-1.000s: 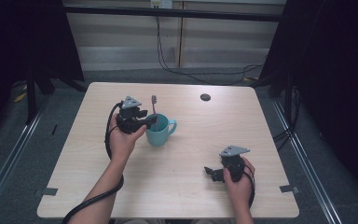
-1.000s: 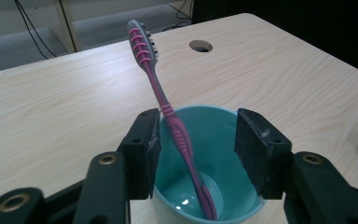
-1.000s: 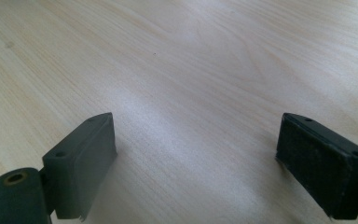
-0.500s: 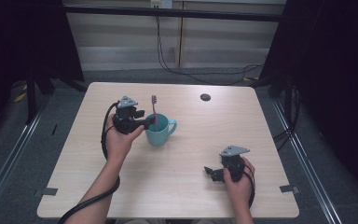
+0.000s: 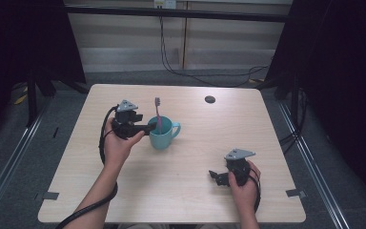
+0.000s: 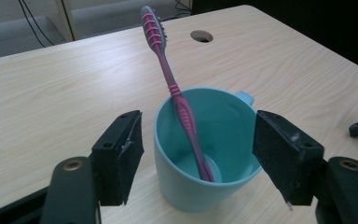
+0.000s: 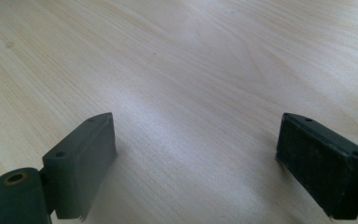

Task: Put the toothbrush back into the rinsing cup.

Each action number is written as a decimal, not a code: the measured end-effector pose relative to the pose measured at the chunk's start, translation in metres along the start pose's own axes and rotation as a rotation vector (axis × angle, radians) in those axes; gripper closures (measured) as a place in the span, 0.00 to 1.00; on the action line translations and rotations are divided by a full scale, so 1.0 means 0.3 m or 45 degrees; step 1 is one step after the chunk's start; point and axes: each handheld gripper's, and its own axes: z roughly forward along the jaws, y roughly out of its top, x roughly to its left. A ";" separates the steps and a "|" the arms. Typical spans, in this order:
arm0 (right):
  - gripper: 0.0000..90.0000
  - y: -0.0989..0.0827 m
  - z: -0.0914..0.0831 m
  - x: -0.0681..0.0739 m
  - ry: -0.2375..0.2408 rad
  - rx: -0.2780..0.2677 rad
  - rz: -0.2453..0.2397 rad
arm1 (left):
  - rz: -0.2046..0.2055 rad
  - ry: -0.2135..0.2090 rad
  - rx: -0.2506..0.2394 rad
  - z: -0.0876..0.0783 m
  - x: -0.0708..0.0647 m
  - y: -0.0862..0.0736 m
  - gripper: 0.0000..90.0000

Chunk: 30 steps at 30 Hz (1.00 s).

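Teal mug [image 5: 162, 136] upright left of centre on the counter [image 5: 209, 143], pink toothbrush [image 5: 157, 112] leaning inside. Left gripper [image 6: 196, 154] straddling the mug, fingers [image 6: 121, 154] just opened wide, pads clear of the wall. Right gripper [image 5: 218, 176] at lower right, fingers [image 7: 86, 158] spread wide over bare wood, holding nothing.

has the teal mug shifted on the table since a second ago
No. The teal mug sits at the same spot below and left of the table's dark hole, toothbrush inside.
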 end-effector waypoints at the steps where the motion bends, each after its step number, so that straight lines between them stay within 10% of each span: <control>1: 0.12 0.000 0.000 -0.001 0.000 -0.001 -0.003 | -0.010 0.001 -0.003 -0.003 0.001 -0.001 0.35; 30: 0.12 0.000 0.000 -0.001 0.000 -0.001 -0.004 | -0.033 -0.008 0.029 -0.047 0.044 -0.046 0.21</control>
